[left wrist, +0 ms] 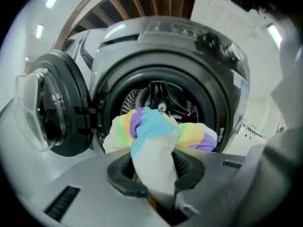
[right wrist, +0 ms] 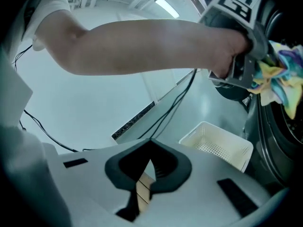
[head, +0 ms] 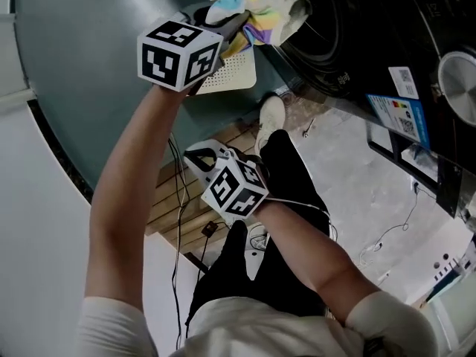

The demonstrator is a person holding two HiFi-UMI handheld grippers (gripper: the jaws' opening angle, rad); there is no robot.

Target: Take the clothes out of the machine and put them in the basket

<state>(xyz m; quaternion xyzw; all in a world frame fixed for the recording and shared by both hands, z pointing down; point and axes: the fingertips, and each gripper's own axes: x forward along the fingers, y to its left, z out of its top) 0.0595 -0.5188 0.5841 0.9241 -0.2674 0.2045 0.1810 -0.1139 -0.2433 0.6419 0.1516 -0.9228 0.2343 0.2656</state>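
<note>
Left gripper [head: 236, 27] clamps a rainbow cloth [head: 256, 2], upper centre; that thin pinch may slip. Right gripper [right wrist: 149, 171] seems closed, empty.

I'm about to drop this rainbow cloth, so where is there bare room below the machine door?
The white basket looks bare inside. Pale floor between it and the cables is free too. The drum mouth is crowded by the cloth in the left claw.

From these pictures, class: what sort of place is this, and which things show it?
Probably a laundry area: a front-loading washing machine with its round door open, a colourful garment, a white perforated basket on the floor.
</note>
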